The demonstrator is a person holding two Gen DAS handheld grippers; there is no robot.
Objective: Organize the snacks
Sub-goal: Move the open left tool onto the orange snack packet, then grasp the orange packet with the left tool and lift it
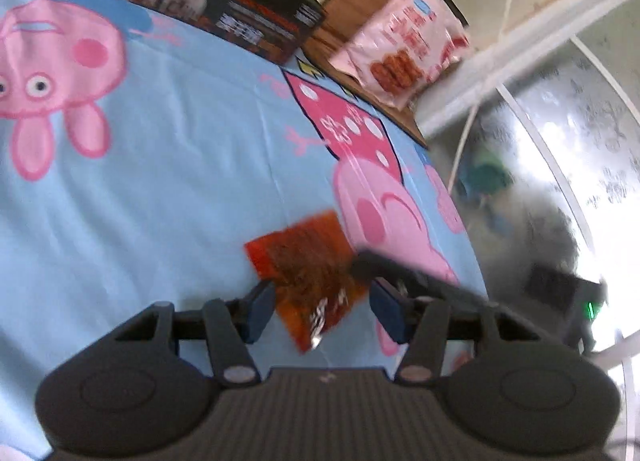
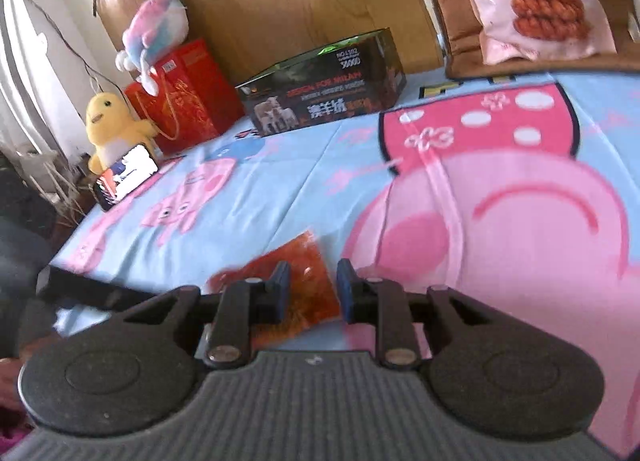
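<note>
A small red-orange snack packet [image 1: 310, 275] lies flat on the blue cartoon bedsheet [image 1: 180, 165]. My left gripper [image 1: 322, 311] is open, its blue pads either side of the packet's near end, just above it. In the right wrist view the same packet [image 2: 302, 285] lies between the pads of my right gripper [image 2: 312, 295], which is open and narrower. A large pink bag of fried twists [image 1: 404, 41] lies on a brown cushion at the far edge; it also shows in the right wrist view [image 2: 536, 1]. A black arm of the other gripper [image 1: 412, 273] reaches in from the right.
A black cardboard box [image 2: 324, 81] stands at the back of the bed. A red gift bag [image 2: 184, 97], a yellow plush duck [image 2: 112, 125], a pastel plush toy [image 2: 154, 29] and a phone [image 2: 126, 175] sit at the far left. The bed edge [image 1: 460, 197] drops to the floor.
</note>
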